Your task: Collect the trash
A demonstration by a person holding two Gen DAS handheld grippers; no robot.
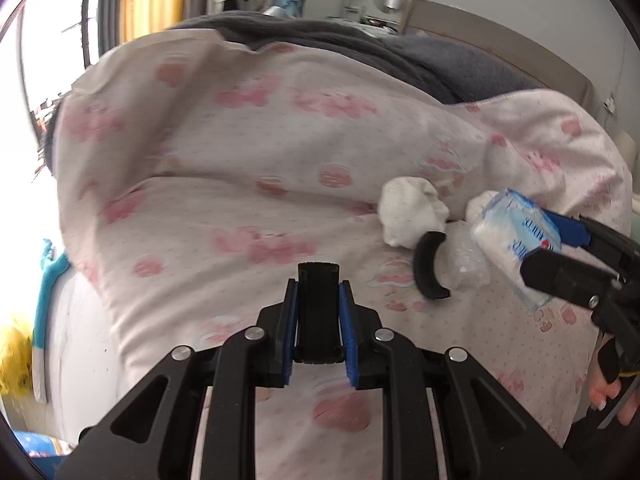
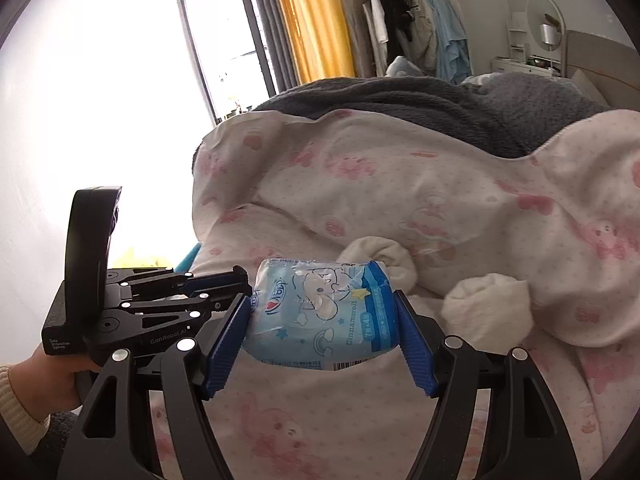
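My left gripper [image 1: 319, 316] is shut on a narrow black object [image 1: 319, 292], which stands upright between the blue pads above the pink-patterned quilt [image 1: 248, 152]. My right gripper [image 2: 320, 320] is shut on a light-blue tissue pack [image 2: 320, 312], its pads pressing on both ends. In the left wrist view the tissue pack [image 1: 516, 240] and the right gripper [image 1: 536, 242] are at the right. Two white crumpled wads [image 2: 380, 260] [image 2: 488, 304] lie on the quilt just beyond the pack. A black curved piece [image 1: 430, 264] and a clear plastic scrap [image 1: 466, 266] lie beside a white wad [image 1: 412, 212].
A grey blanket [image 2: 400, 100] covers the far side of the bed. A bright window and a yellow curtain [image 2: 312, 16] stand behind, with a clothes rack [image 2: 416, 20] to the right. The left gripper [image 2: 244, 284] and a hand [image 2: 52, 364] are at the left. Something yellow [image 1: 12, 360] lies beside the bed.
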